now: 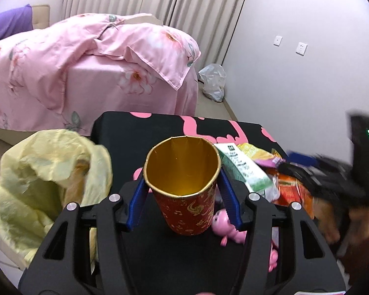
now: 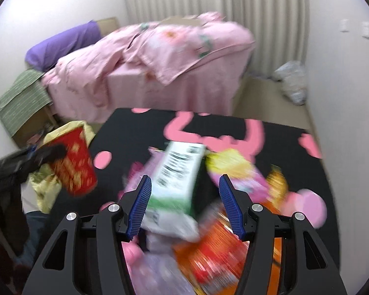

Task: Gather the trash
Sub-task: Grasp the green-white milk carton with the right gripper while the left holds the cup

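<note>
Left claw (image 1: 182,191) pinches a red-and-gold paper cup (image 1: 184,184), upright, above the black-and-pink surface (image 1: 140,132), beside a yellow trash bag (image 1: 44,179). Right claw (image 2: 184,206) spread over the wrapper pile; green-and-white carton (image 2: 177,179) between its blue fingers (image 2: 140,206), contact unclear through blur.

White walls (image 1: 295,12) and pale pleated curtains (image 1: 184,0) back a bed (image 1: 86,73) under a pink floral duvet, purple pillow (image 1: 9,24) at its head; the floor (image 1: 216,108) seems beige.
</note>
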Demonstrator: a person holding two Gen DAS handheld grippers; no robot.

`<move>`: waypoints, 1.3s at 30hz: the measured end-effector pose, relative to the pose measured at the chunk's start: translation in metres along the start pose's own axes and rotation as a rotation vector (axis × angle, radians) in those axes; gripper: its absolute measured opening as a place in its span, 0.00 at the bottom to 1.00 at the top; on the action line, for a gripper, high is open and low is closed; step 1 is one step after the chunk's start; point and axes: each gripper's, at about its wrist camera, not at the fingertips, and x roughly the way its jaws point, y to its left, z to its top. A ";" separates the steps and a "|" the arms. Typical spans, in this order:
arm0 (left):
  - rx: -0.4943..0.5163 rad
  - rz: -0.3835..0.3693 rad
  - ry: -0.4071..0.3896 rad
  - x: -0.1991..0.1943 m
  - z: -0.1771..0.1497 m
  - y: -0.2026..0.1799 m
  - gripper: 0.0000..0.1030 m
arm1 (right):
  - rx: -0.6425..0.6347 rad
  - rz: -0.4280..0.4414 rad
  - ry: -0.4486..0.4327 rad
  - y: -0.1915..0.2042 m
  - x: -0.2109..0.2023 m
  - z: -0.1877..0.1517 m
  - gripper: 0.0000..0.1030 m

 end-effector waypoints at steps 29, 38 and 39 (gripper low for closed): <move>-0.067 0.007 -0.006 -0.028 -0.027 0.015 0.51 | -0.119 0.072 0.110 0.023 0.013 0.007 0.13; -0.044 0.012 -0.035 -0.050 -0.021 0.002 0.51 | -0.107 0.056 -0.037 0.023 -0.046 -0.003 0.12; -0.042 0.013 -0.037 -0.053 -0.021 0.001 0.51 | -0.101 0.063 -0.042 0.023 -0.050 -0.005 0.11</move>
